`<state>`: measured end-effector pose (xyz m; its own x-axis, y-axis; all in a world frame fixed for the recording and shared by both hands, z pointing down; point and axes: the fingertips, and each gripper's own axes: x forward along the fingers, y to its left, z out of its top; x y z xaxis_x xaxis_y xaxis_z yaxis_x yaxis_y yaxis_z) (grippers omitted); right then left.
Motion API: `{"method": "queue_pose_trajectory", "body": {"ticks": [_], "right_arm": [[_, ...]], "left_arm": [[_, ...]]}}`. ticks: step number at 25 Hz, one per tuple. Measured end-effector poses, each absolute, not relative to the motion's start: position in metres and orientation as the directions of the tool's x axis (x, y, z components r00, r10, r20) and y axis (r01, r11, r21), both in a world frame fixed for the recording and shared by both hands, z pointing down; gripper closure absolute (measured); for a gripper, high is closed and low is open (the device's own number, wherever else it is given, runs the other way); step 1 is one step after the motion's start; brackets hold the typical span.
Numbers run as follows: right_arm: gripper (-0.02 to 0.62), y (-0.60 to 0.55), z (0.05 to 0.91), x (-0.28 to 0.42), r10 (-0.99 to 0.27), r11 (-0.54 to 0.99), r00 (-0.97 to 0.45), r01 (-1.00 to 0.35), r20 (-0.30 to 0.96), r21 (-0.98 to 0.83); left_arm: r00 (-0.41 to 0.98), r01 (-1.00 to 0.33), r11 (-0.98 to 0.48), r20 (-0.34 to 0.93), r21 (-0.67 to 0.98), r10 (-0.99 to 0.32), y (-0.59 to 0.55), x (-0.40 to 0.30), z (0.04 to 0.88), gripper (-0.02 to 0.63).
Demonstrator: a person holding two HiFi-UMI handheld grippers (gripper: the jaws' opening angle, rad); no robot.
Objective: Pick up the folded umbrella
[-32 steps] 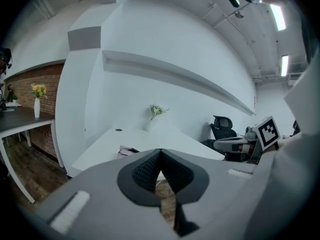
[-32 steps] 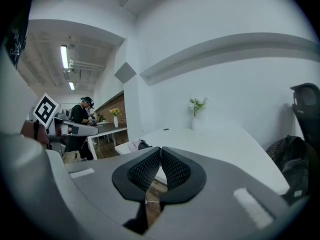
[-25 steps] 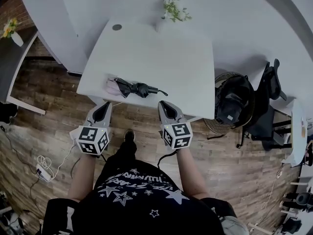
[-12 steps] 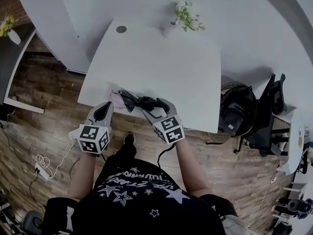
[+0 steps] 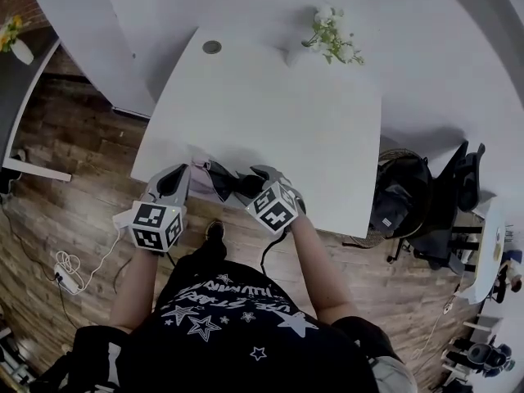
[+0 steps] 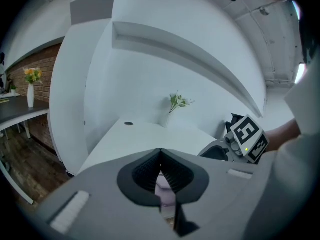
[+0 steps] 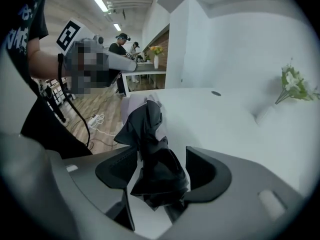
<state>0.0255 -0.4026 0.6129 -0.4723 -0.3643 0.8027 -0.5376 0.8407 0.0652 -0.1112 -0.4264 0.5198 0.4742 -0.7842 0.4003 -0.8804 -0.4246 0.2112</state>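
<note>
The folded umbrella, black with a pale pink part at its left end, lies along the near edge of the white table. My right gripper points steeply down over the umbrella's right half. Its jaws are opening and straddle the crumpled black fabric, which fills most of the gap. My left gripper is shut and empty at the table's near left edge, just short of the pink end. The right gripper's marker cube shows in the left gripper view.
A small vase of white flowers stands at the table's far edge, and a round cable hole is at its far left. A dark chair with a bag sits right of the table. A power strip lies on the wood floor at the left.
The right gripper has moved forward and left onto the umbrella, rolled and tipped downward, and its jaws have spread. The left gripper has edged forward to the table's edge.
</note>
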Motion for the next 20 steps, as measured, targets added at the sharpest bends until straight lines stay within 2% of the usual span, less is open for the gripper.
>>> {"method": "queue_pose_trajectory", "body": {"ticks": [7, 15, 20], "right_arm": [[0.278, -0.400, 0.634, 0.009, -0.228, 0.902, -0.448, -0.431, 0.864, 0.015], [0.293, -0.401, 0.653, 0.006, -0.171, 0.932, -0.372, -0.361, 0.912, 0.028], [0.319, -0.397, 0.655, 0.002, -0.129, 0.953, -0.385, -0.303, 0.914, 0.006]], "left_arm": [[0.466, -0.885, -0.413, 0.409, 0.215, -0.785, -0.440, -0.119, 0.525, 0.606], [0.455, -0.890, -0.396, 0.421, 0.225, -0.785, -0.443, -0.125, 0.534, 0.606], [0.457, -0.889, -0.394, 0.425, 0.232, -0.782, -0.441, -0.126, 0.538, 0.606]]}}
